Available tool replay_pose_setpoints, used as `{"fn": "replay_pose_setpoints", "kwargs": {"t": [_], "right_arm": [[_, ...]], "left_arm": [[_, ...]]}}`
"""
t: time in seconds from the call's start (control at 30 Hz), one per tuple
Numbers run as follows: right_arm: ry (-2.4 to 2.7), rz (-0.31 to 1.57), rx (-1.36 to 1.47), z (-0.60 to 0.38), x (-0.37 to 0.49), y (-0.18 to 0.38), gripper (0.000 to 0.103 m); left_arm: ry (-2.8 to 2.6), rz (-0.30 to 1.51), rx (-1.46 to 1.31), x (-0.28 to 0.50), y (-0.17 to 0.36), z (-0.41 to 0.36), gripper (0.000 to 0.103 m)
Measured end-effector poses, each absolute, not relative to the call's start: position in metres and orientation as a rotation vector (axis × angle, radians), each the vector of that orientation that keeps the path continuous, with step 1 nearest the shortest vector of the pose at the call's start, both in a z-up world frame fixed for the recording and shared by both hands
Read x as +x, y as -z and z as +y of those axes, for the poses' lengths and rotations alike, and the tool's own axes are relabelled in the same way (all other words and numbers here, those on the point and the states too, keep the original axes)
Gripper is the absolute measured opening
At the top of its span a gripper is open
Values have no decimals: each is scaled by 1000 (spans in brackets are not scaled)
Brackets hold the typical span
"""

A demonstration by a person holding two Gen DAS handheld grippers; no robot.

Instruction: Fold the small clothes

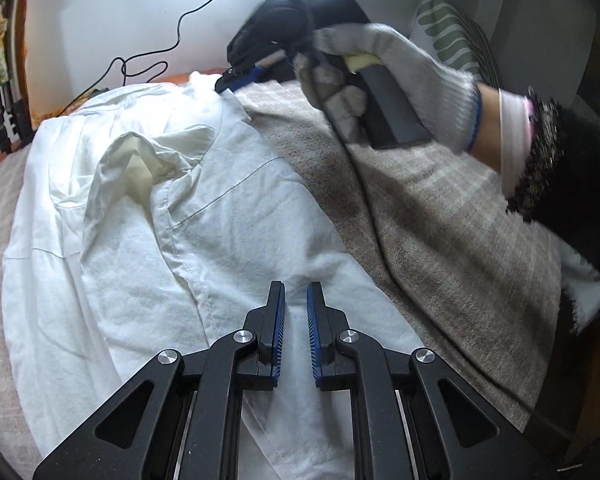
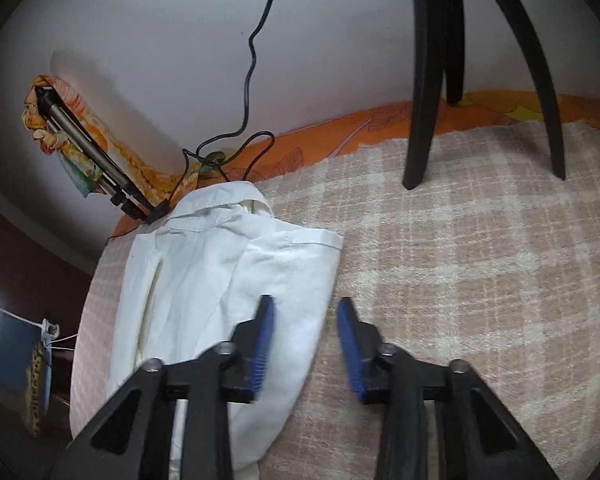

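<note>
- A white shirt (image 1: 152,216) is laid partly folded on a beige checked blanket (image 1: 440,216); its collar is turned toward the wall
- The left gripper (image 1: 296,300) is held over the shirt's lower part; its fingers are narrowly parted, nothing between them
- The right gripper (image 2: 306,320) is seen spread wide above the shirt's edge, empty
</note>
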State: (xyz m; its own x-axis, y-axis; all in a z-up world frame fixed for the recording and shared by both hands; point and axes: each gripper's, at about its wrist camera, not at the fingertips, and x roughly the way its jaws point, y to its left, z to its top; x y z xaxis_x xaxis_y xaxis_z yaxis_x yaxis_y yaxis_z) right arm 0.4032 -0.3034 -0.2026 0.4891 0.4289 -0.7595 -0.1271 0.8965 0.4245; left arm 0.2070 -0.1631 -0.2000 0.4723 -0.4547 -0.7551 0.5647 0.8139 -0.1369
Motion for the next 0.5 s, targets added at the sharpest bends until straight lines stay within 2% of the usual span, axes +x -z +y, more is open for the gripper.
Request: {"fn": "replay_pose_setpoints", "kwargs": {"t": [0.03, 0.13, 0.33, 0.43, 0.5], "right_arm": [[-324, 1000, 244, -292, 405, 196, 0], [-269, 988, 65, -261, 416, 184, 0], [-192, 992, -63, -249, 423, 187, 0], [-174, 958, 10, -267, 410, 174, 22], [-177, 938, 45, -279, 394, 161, 27]], "left_arm": [[624, 879, 141, 206, 200, -163, 10], [613, 873, 163, 204, 202, -166, 10], [604, 871, 182, 205, 201, -167, 10], [598, 869, 193, 204, 201, -169, 10], [598, 870, 195, 204, 201, -169, 10]]}}
